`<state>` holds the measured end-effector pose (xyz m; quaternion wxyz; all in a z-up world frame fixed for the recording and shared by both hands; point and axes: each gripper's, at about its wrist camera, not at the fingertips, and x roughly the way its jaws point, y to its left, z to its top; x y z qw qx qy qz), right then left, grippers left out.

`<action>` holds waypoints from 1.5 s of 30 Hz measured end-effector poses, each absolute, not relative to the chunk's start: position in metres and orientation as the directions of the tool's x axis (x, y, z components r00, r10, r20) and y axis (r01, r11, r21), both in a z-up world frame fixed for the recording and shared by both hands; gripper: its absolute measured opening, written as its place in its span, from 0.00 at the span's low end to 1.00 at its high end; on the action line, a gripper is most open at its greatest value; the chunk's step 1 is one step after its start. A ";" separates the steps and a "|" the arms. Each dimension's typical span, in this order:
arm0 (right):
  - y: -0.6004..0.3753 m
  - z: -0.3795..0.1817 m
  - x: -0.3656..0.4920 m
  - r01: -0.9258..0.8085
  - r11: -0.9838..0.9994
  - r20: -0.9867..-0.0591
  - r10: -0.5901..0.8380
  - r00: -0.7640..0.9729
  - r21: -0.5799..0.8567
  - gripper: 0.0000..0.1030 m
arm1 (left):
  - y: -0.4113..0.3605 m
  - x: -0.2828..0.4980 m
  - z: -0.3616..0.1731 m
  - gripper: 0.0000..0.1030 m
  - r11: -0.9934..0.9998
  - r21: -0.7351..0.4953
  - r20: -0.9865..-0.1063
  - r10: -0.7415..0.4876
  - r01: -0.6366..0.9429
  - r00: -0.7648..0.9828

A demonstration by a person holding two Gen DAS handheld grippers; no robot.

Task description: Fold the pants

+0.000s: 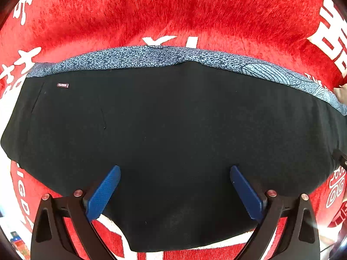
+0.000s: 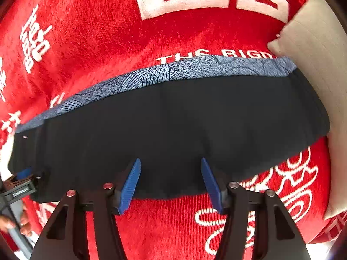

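The black pants (image 1: 173,119) lie flat in a long band on a red plush blanket (image 1: 173,10), with a small label (image 1: 63,85) near their left end. A blue patterned cloth (image 1: 151,56) shows along their far edge. My left gripper (image 1: 175,169) is open and empty just above the pants' near edge. In the right wrist view the same pants (image 2: 184,119) and blue cloth (image 2: 173,71) show. My right gripper (image 2: 171,162) is open and empty over the near edge of the pants. The left gripper (image 2: 23,173) shows at the pants' left end.
The red blanket (image 2: 86,32) has white lettering. A beige pillow (image 2: 314,49) lies at the right, touching the pants' right end. A hand (image 2: 21,223) holds the left tool at lower left. Another hand (image 1: 342,93) shows at the right edge.
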<state>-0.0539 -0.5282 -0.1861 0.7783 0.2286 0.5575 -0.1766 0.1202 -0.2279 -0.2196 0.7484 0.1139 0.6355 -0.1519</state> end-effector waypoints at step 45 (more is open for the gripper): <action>-0.682 -0.226 -0.201 0.595 0.220 -0.617 0.045 0.786 0.773 0.66 | -0.444 0.035 -0.200 0.99 0.839 -0.037 -0.976 -0.147 0.543 0.160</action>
